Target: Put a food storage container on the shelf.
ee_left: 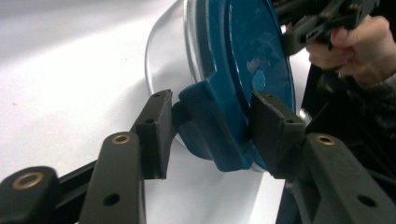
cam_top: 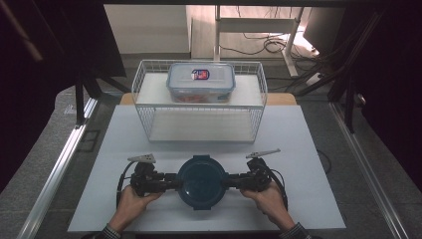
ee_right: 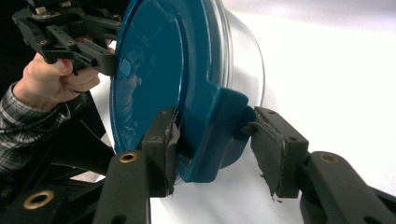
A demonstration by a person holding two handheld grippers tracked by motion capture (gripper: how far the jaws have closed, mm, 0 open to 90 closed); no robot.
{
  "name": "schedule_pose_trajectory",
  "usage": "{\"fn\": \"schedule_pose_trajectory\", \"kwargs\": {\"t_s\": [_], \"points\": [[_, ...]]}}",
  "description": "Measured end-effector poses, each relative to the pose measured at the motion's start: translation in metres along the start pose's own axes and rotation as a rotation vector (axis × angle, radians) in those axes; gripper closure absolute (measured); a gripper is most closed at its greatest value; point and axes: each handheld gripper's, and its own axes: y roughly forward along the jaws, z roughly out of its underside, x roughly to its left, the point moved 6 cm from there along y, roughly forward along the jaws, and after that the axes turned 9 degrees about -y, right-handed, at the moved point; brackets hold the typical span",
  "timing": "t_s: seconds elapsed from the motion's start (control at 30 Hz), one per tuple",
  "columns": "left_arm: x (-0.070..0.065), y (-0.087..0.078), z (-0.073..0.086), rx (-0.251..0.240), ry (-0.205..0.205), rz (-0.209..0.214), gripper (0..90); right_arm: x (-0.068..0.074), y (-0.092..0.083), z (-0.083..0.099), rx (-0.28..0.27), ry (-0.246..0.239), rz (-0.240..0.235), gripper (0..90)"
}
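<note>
While the white table (cam_top: 308,149) carries the wire basket (cam_top: 199,107) at the back, I note the round blue-lidded container (cam_top: 202,181) near the front edge, left gripper (cam_top: 171,182) and right gripper (cam_top: 230,181) each clamped on a lid latch.

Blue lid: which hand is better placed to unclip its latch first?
Left, probably: left gripper's pads sit squarely on the left latch; right gripper's frayed pad only meets the right latch's corner.
</note>
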Motion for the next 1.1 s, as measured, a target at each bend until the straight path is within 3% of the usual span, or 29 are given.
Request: {"fn": "schedule_pose_trajectory", "kwargs": {"t_s": [0.07, 0.23, 0.3, 0.5, 0.6, 0.63, 0.7, 1.1], "points": [[0.000, -0.002, 0.003, -0.021, -0.050, 0.010, 54.5, 0.003, -0.001, 0.000, -0.003, 0.007, 0.010, 53.4], [-0.004, -0.004, 0.007, -0.034, -0.059, -0.010, 55.5, 0.007, -0.002, -0.001, -0.016, 0.034, 0.006, 56.0], [-0.007, -0.005, 0.007, -0.046, -0.087, -0.005, 56.5, 0.006, -0.004, 0.000, -0.024, 0.066, -0.010, 57.4], [-0.009, -0.004, 0.004, -0.056, -0.110, -0.013, 56.9, 0.004, -0.004, 0.000, -0.027, 0.083, -0.018, 57.4], [-0.010, -0.002, 0.001, -0.049, -0.094, -0.039, 56.9, 0.004, -0.005, -0.002, -0.034, 0.070, -0.001, 57.1], [-0.011, -0.001, -0.002, -0.050, -0.090, -0.041, 56.7, 0.005, -0.008, -0.006, -0.045, 0.037, 0.030, 57.0], [-0.012, -0.001, -0.004, -0.052, -0.085, -0.040, 56.7, 0.006, -0.012, -0.011, -0.064, 0.020, 0.043, 57.2], [-0.024, -0.009, -0.039, -0.102, -0.016, -0.046, 56.5, 0.008, -0.030, -0.041, -0.120, -0.036, 0.075, 57.2]]}}
